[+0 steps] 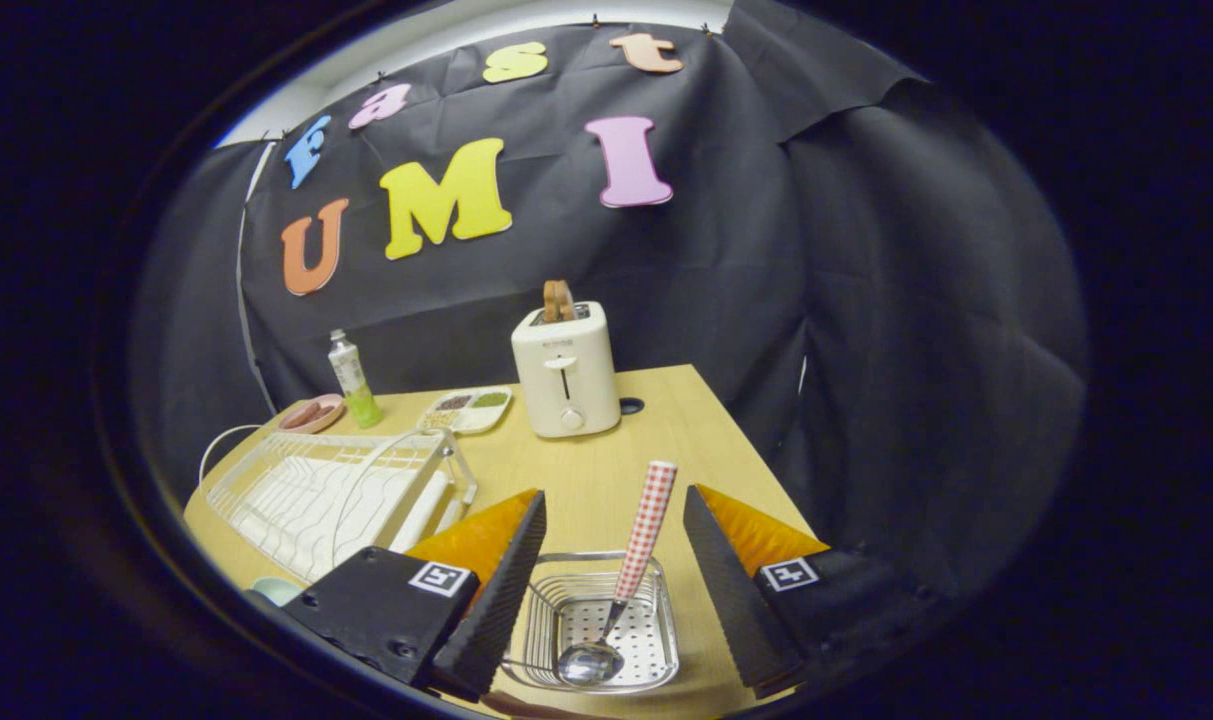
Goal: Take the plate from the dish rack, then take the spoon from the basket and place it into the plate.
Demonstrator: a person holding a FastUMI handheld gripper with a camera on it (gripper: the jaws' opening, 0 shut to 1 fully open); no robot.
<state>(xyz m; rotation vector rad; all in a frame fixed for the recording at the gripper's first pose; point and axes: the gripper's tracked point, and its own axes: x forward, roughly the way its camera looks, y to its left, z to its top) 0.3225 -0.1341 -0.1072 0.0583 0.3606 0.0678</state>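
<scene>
The spoon (634, 560) has a red-and-white checked handle and a shiny bowl. It lies in a small metal wire basket (656, 610), handle leaning up and away over the far rim. My gripper (614, 590) is open, its two black fingers standing either side of the basket with the spoon between them, neither touching it. The white wire dish rack (316, 490) sits to the left of the fingers. A pale blue plate edge (276, 590) peeks out beside the left finger, near the table's front; most of it is hidden.
A white toaster (566, 370) with bread in its slot stands beyond the fingers at the back of the wooden table (666, 420). Left of it lie a divided tray (466, 408), a green-and-white bottle (353, 380) and a pink dish (311, 412). The table's right edge drops off close by.
</scene>
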